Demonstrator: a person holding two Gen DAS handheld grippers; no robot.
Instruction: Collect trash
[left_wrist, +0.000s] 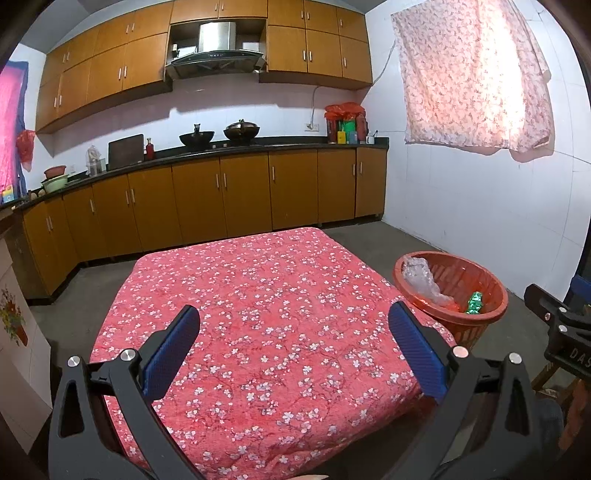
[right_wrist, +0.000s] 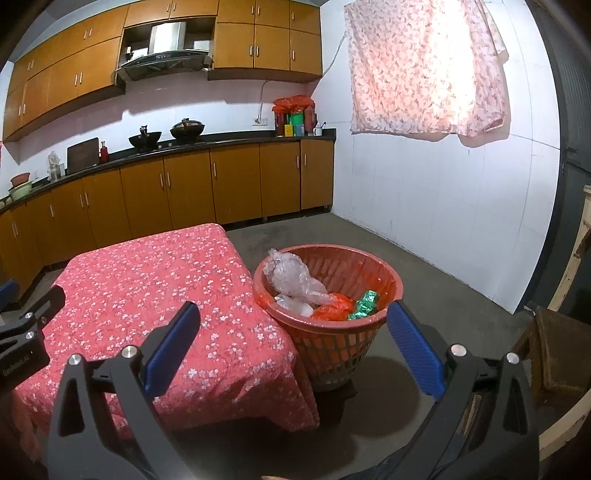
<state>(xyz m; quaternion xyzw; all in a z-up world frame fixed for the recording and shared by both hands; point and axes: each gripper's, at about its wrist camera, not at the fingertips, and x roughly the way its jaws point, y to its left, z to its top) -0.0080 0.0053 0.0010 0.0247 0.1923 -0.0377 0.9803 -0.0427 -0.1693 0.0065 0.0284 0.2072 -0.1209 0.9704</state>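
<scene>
Trash (right_wrist: 314, 295) in the orange basket (right_wrist: 384, 273) looks light, soft and crinkly, best pinched by a loose fold, while left tool (left_wrist: 293, 325) and right tool (right_wrist: 293, 325) gape empty.

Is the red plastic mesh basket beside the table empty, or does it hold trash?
Holds trash: the red plastic mesh basket contains crumpled clear plastic, an orange bag and a green wrapper.

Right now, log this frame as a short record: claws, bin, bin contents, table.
left claw: open, empty, over the table
right claw: open, empty
bin: red plastic basket on the floor beside the table
bin contents: clear plastic wrap, orange bag, green wrapper
table: red floral cloth, no trash visible on it
</scene>
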